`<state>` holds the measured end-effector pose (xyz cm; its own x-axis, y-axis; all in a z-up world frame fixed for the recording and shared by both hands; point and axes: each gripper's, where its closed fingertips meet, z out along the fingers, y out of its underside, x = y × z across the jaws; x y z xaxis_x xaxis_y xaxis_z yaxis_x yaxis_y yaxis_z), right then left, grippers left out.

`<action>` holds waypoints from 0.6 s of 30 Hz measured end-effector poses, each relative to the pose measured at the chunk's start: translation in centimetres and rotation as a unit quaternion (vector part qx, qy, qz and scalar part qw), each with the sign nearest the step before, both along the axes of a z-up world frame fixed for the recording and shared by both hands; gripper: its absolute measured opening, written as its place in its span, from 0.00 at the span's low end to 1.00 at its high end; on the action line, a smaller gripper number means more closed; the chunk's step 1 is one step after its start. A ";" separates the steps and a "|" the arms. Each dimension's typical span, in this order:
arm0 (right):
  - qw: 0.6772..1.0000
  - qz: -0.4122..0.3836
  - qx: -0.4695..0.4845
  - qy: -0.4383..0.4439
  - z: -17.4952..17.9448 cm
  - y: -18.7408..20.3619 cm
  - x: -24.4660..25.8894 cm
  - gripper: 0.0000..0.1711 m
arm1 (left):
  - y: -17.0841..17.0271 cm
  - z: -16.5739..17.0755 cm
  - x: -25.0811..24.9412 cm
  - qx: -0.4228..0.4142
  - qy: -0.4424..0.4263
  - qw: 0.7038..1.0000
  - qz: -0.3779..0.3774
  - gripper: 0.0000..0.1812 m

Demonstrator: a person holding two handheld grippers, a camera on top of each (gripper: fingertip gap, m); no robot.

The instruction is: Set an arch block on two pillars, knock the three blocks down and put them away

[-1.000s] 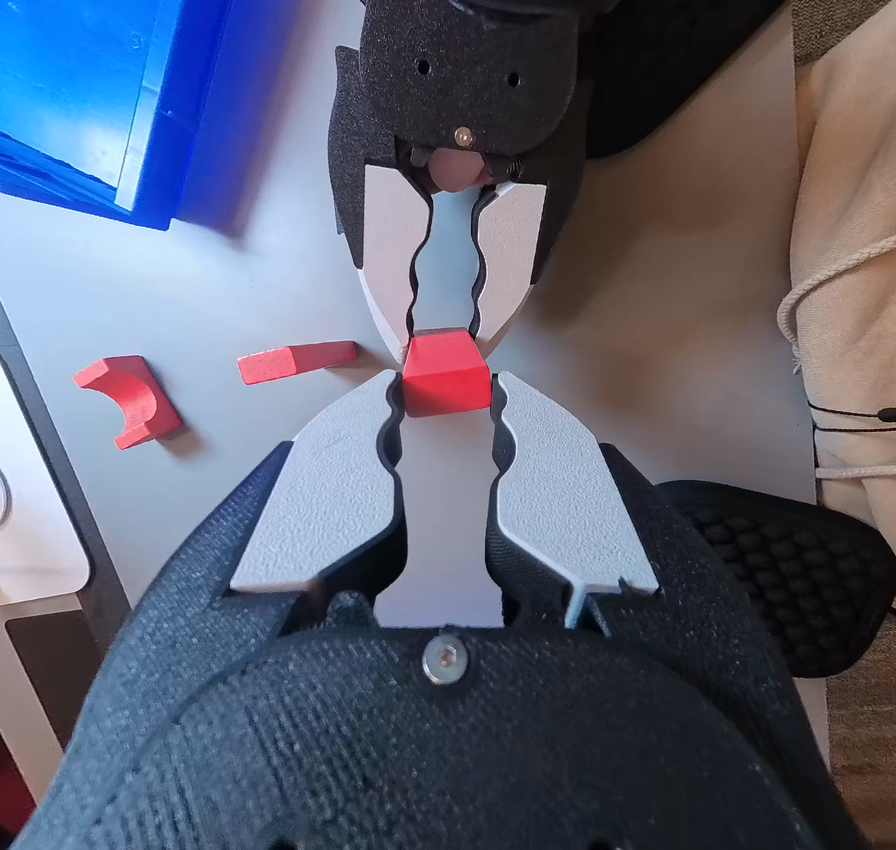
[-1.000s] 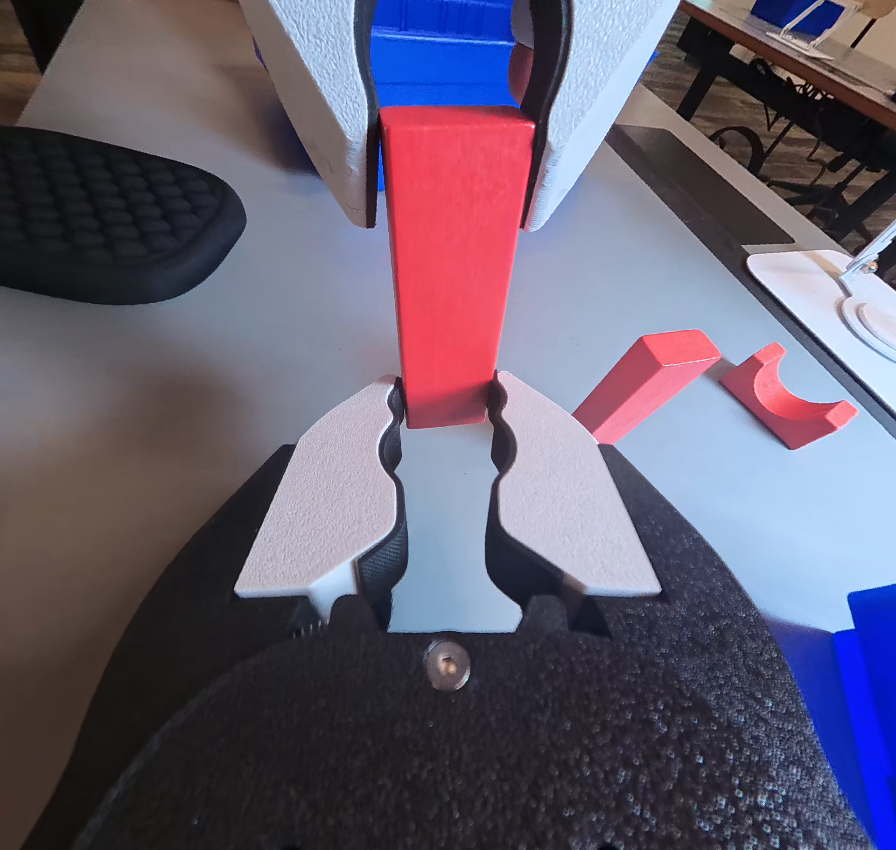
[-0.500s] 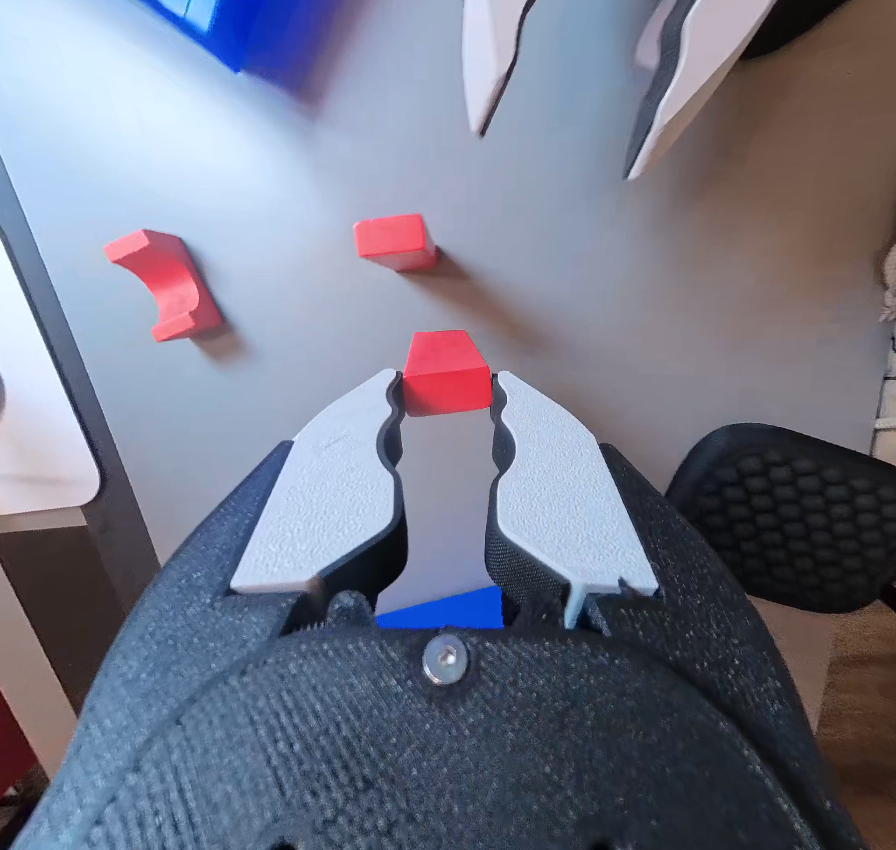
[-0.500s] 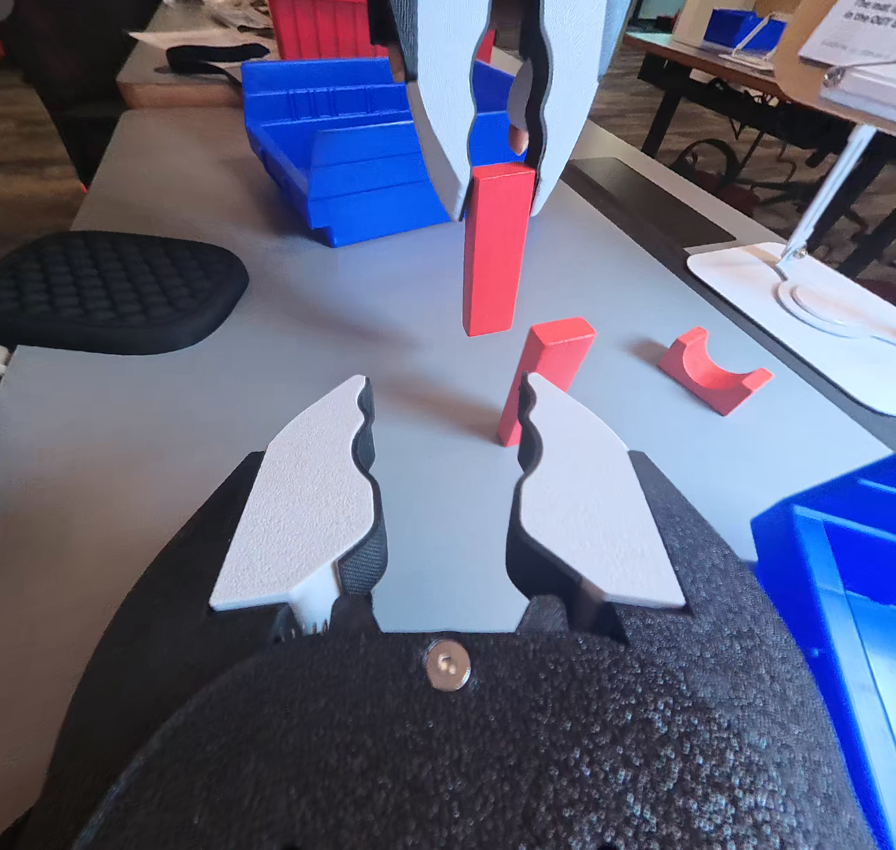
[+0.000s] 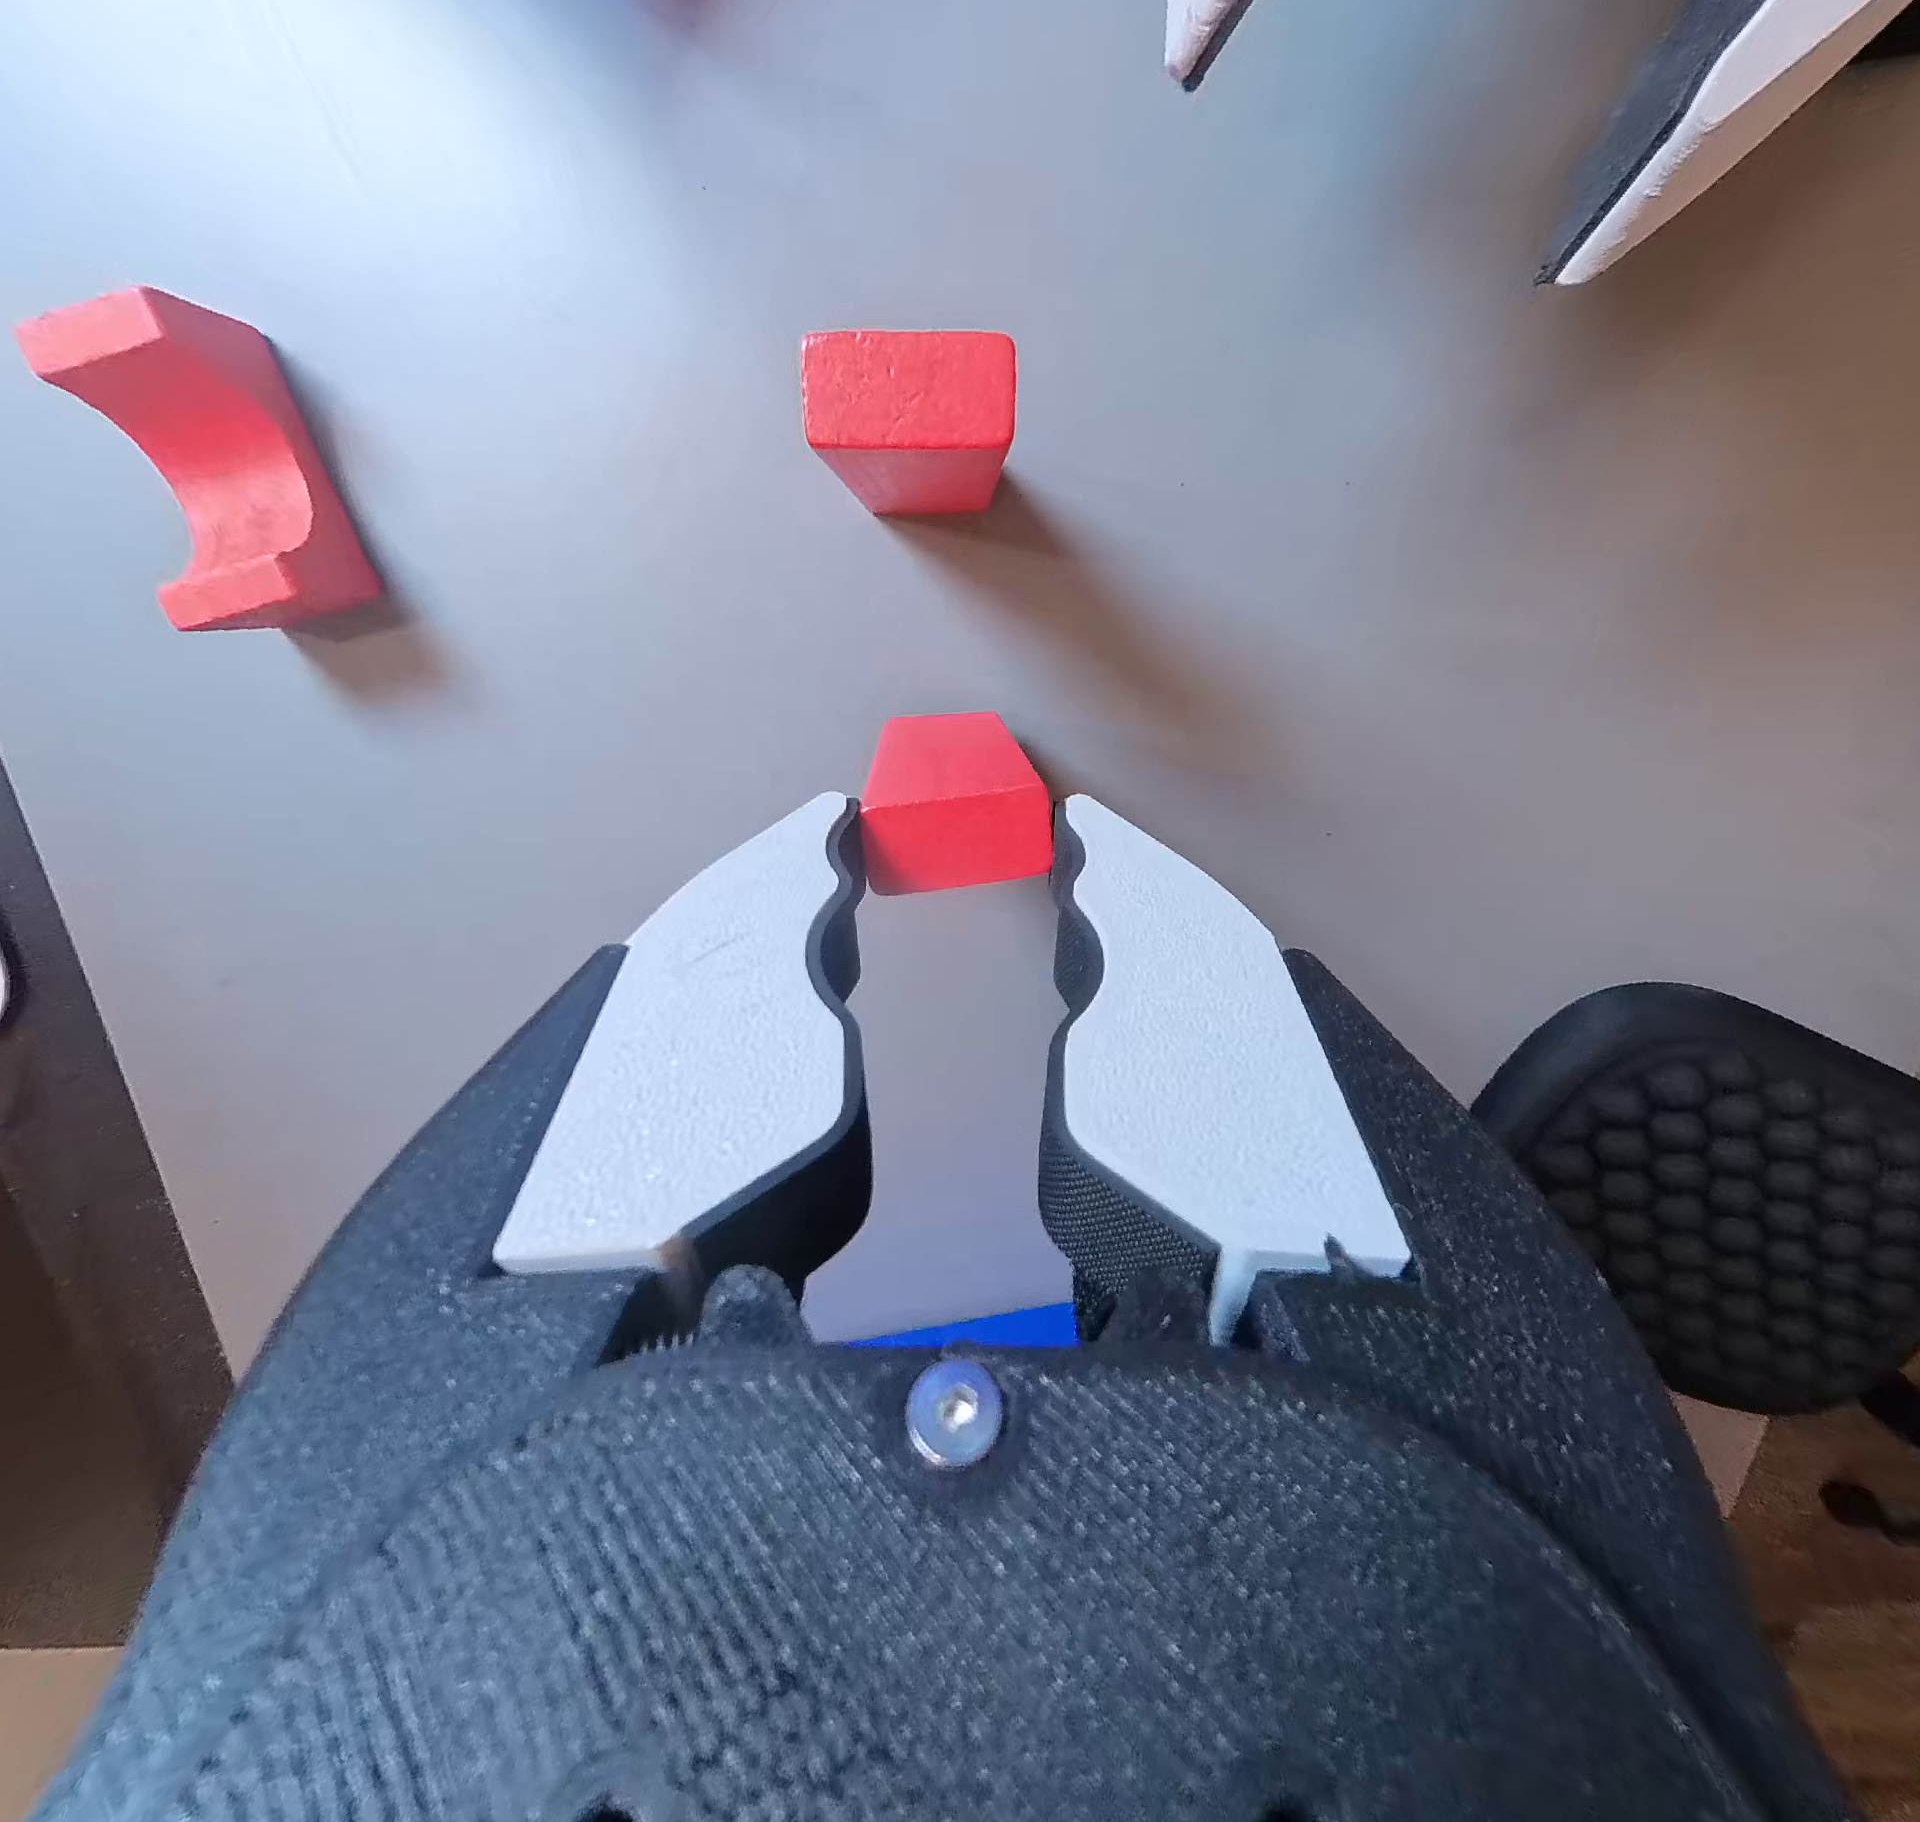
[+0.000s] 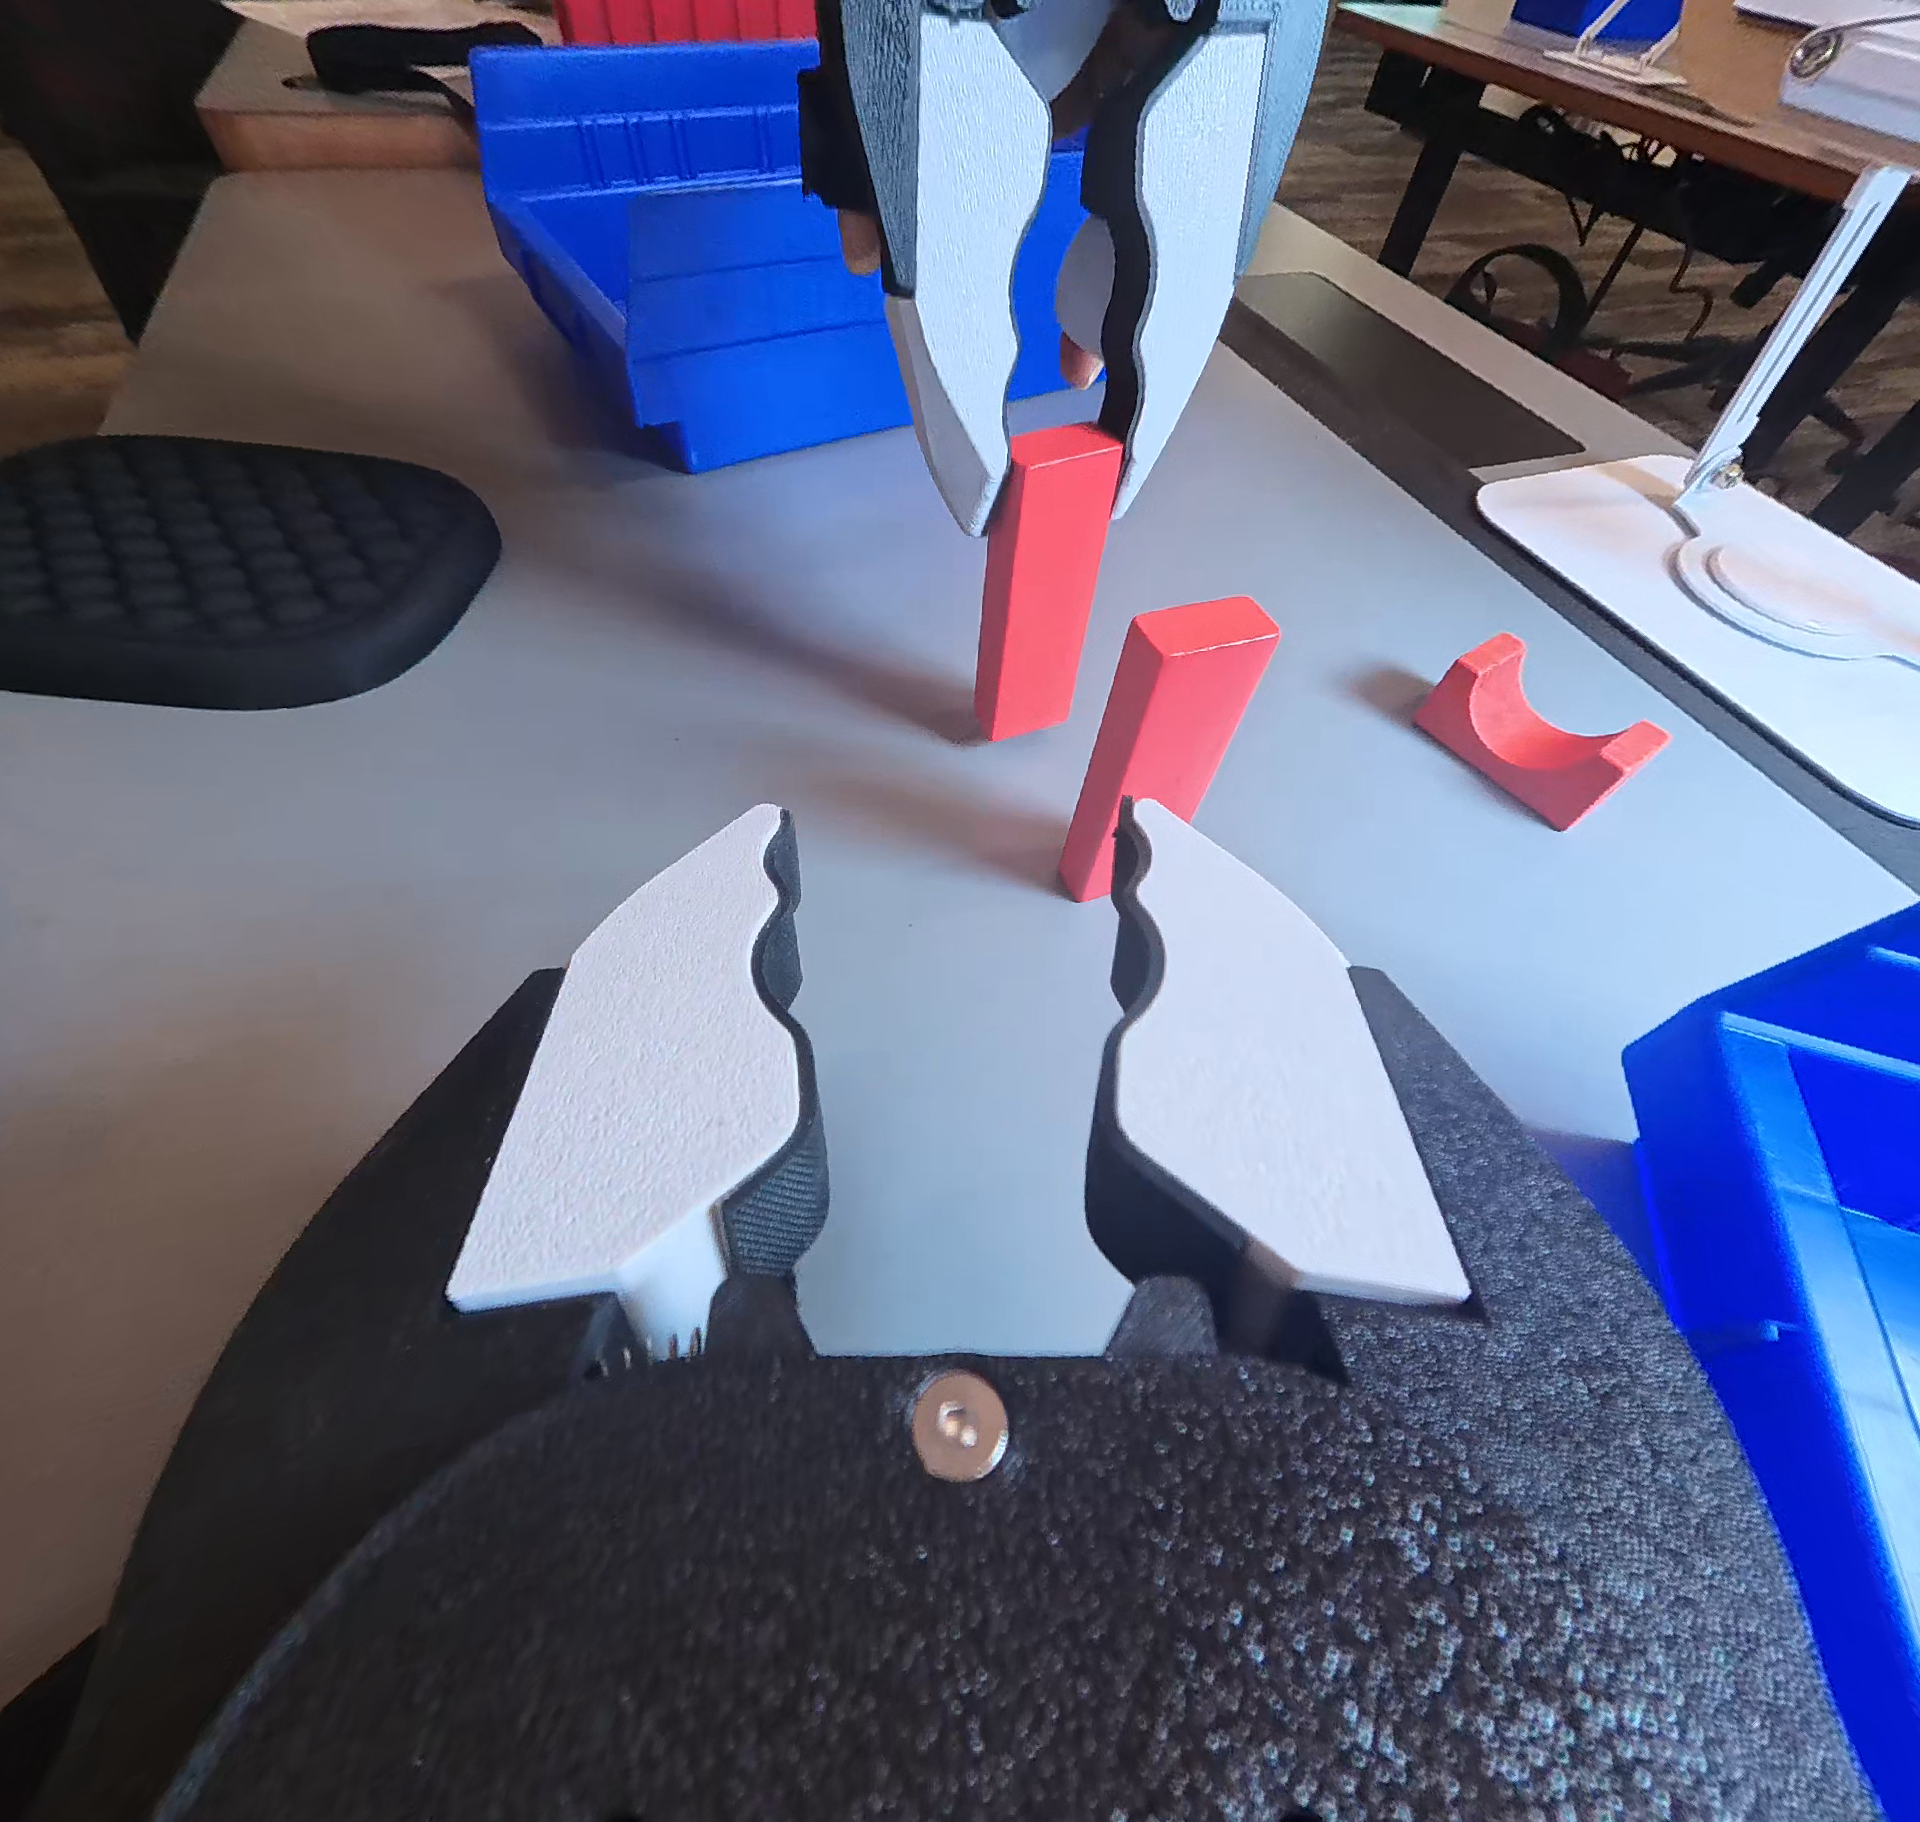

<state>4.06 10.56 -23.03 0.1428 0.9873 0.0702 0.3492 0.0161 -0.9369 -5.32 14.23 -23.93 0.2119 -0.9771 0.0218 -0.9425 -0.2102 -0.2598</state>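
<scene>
Since a second ago, when both tools gripped one red rectangular wooden pillar block, the right tool (image 6: 951, 842) has let go and drawn back, its fingers now spread wide with nothing between them. That pillar (image 6: 1041, 588) is upright under the left tool (image 5: 954, 827) alone, which pinches its top end between the fingertips; in the right wrist view its foot looks to be at the grey desk (image 6: 520, 837), though whether it rests there or hangs just above I cannot tell. The second red rectangular pillar block (image 6: 1169, 738), which lay flat a second ago, now stands on end just beside the first, with a gap between them. So both supports look nearly placed, and by my judgement the step in hand is settling the held pillar before releasing it.

Still untouched, the red wooden arch block (image 6: 1538, 733) lies on its back with the curved hollow facing up, well apart from the pillars and near the white stand base (image 6: 1714, 577). It should be the next thing to fetch.

Coming steeply from above, the left tool points almost straight down at the desk. Low and nearly level, the right tool faces the pillars from the near side. One blue plastic bin (image 6: 675, 245) sits behind the pillars and another blue bin (image 6: 1787, 1149) at the right tool's side, ready for putting away.
</scene>
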 end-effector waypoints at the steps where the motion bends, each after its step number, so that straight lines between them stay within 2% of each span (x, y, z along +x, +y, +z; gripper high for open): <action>1: 1.000 0.000 0.001 0.000 0.0 0.0 0.0 0.34 | 0.0 -0.1 0.0 -0.002 0.002 1.000 0.002 0.19; 18: 1.000 0.004 0.009 -0.001 0.0 -0.3 -0.2 0.34 | -0.4 -0.8 -0.1 -0.002 0.003 1.000 -0.009 0.19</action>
<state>3.87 10.27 -23.07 0.1342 0.9870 0.0885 0.3514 0.0361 -0.9355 -5.45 13.86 -24.75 0.1949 -0.9805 0.0238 -0.9477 -0.1945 -0.2532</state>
